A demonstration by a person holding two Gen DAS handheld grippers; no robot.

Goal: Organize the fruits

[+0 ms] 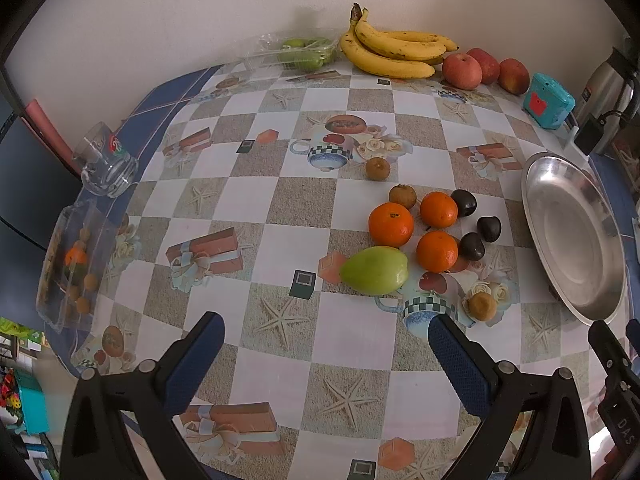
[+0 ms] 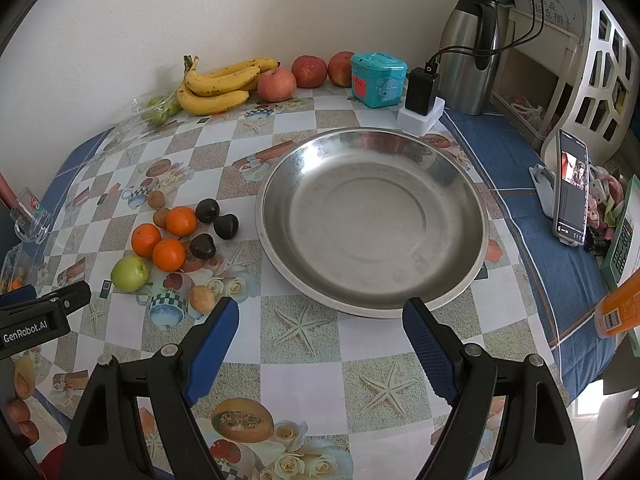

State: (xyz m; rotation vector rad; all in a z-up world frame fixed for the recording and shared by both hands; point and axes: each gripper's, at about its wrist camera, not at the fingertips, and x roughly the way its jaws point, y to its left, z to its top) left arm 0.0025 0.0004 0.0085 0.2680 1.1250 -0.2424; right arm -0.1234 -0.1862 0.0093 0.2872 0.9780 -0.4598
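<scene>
A cluster of loose fruit lies on the patterned tablecloth: three oranges [image 1: 391, 224] [image 2: 146, 240], a green mango [image 1: 375, 270] [image 2: 129, 273], three dark chestnut-like fruits [image 1: 489, 228] [image 2: 226, 226] and small brown longans [image 1: 483, 306] [image 2: 202, 299]. An empty steel dish [image 1: 576, 236] [image 2: 372, 220] stands to their right. My left gripper [image 1: 326, 334] is open and empty, just short of the mango. My right gripper [image 2: 320, 318] is open and empty at the dish's near rim.
Bananas [image 1: 394, 50] [image 2: 216, 84], three apples [image 1: 462, 71] [image 2: 276, 85] and a tray of green fruit [image 1: 300, 50] line the back wall. A teal box [image 2: 378, 79], charger [image 2: 422, 92], thermos [image 2: 472, 48] and phone on a stand [image 2: 570, 188] sit at the right. A glass mug [image 1: 106, 162] and a plastic box [image 1: 70, 264] are at the left.
</scene>
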